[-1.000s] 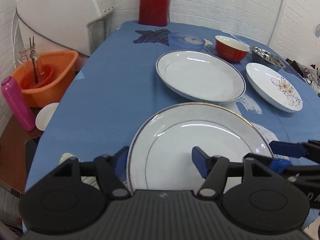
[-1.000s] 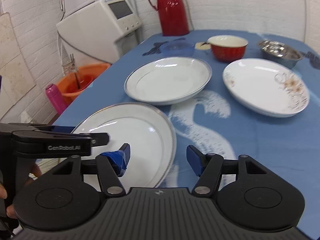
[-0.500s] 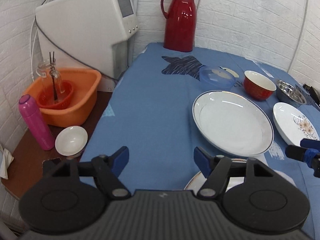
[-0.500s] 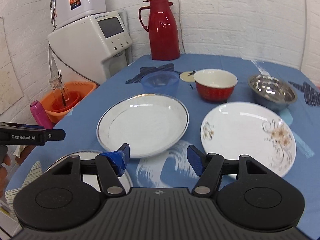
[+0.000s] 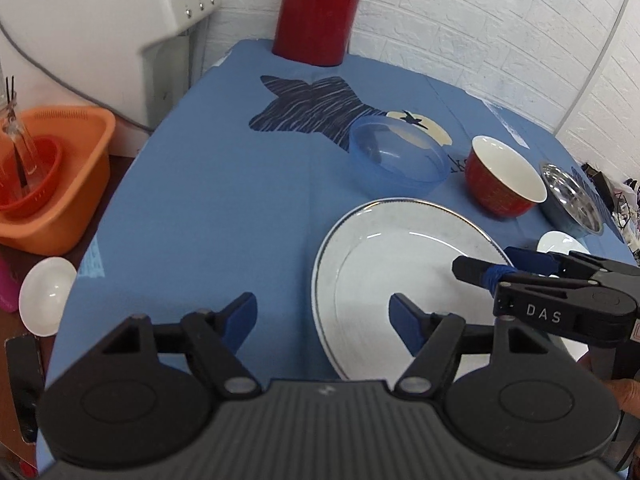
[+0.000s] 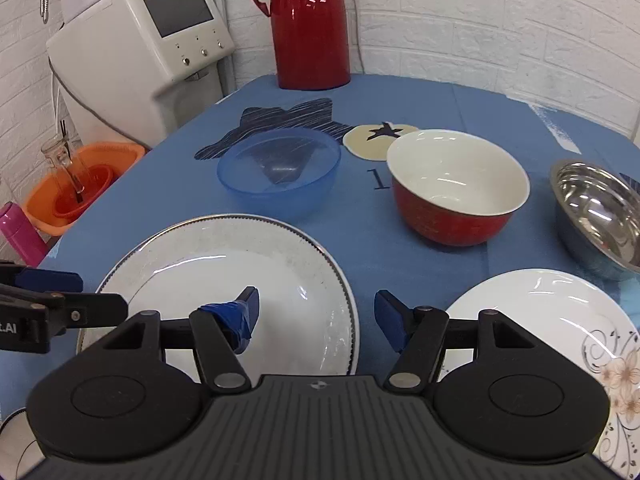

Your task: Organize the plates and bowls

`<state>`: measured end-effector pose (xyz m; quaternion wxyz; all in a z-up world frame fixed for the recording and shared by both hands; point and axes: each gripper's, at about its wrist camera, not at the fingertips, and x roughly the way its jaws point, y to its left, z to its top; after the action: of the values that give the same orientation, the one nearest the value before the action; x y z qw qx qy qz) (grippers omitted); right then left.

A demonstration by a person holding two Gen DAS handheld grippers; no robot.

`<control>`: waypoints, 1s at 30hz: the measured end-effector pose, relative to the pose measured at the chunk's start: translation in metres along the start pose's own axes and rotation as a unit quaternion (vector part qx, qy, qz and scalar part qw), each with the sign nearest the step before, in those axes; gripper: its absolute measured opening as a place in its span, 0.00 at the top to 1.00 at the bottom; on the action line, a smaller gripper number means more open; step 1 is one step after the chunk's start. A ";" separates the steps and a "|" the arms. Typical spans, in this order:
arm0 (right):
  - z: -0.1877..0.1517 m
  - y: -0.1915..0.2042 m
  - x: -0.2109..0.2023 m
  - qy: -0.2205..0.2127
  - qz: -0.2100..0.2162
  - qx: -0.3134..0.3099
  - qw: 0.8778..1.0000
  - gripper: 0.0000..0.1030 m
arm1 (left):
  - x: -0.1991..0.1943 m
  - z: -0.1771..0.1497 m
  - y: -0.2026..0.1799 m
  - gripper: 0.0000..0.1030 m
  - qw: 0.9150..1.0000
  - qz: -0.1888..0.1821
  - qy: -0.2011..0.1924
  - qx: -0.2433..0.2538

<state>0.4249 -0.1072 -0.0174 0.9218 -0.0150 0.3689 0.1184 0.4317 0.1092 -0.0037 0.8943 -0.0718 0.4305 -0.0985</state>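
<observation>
**Both grippers empty above the rimmed plate, bowls waiting behind**

The left gripper [image 5: 322, 314] is spread wide and holds nothing; it hangs over the blue tablecloth [image 5: 208, 208], with its right finger above the near edge of the silver-rimmed white plate [image 5: 396, 264]. The right gripper [image 6: 316, 318] is also wide and empty, its left finger over the same plate [image 6: 224, 280] and its right finger over bare cloth. This plate lies flat near the front of the table. To the right of it is the floral plate [image 6: 540, 320]. Behind them stand three bowls in a row: the blue plastic bowl [image 6: 280, 170], the red bowl [image 6: 456, 188] and the steel bowl [image 6: 596, 216].

The risks I see are these. The two grippers are very near each other over one plate, so they may collide if both descend together. The plate is flat on the cloth, so a finger may slide over the rim instead of going under it, or drag the cloth and disturb the bowls. A glazed plate pinched only at the edge may also tilt and slip.
</observation>
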 end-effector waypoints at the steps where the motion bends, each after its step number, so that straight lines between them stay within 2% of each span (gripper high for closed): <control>1: -0.002 0.001 0.002 0.004 -0.002 -0.003 1.000 0.52 | 0.004 0.000 -0.001 0.30 1.000 -0.002 0.005 -0.001; 6: -0.013 0.010 -0.003 0.005 0.018 0.012 1.000 0.48 | 0.017 -0.004 0.000 0.30 1.000 -0.002 0.016 0.003; 11: -0.020 0.015 -0.010 -0.003 0.027 0.037 0.999 0.48 | 0.016 -0.009 -0.001 0.30 1.000 0.005 0.006 0.021; 18: -0.025 0.025 -0.005 -0.017 0.019 -0.015 1.000 0.44 | 0.018 -0.008 0.004 0.30 0.999 0.022 -0.005 0.027; 20: -0.027 0.024 -0.006 -0.023 0.017 -0.010 1.000 0.44 | 0.019 -0.008 0.003 0.32 0.999 0.024 -0.007 0.029; 23: -0.027 0.024 -0.006 -0.022 0.017 -0.009 1.000 0.42 | 0.019 -0.009 -0.001 0.41 0.999 0.033 -0.009 0.041; 24: -0.028 0.025 -0.007 -0.022 0.018 -0.012 1.000 0.42 | 0.018 -0.010 -0.002 0.48 0.998 0.038 -0.013 0.048; 25: -0.029 0.024 -0.007 -0.025 0.021 -0.015 0.999 0.44 | 0.017 -0.009 -0.003 0.63 0.998 0.033 -0.013 0.052; 26: -0.030 0.023 -0.009 -0.029 0.022 -0.016 0.999 0.47 | 0.017 -0.009 -0.003 0.71 0.999 0.021 -0.010 0.050; 27: -0.031 0.022 -0.010 -0.031 0.024 -0.015 0.999 0.50 | 0.017 -0.007 -0.003 0.73 0.999 0.023 -0.007 0.046; 30: -0.029 0.021 -0.012 -0.025 0.032 0.004 0.999 0.52 | 0.018 -0.006 -0.007 0.75 0.998 0.037 -0.013 0.047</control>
<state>0.3919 -0.0930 -0.0290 0.9265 0.0034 0.3463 0.1469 0.4375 0.0978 -0.0196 0.9054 -0.0152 0.4157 -0.0848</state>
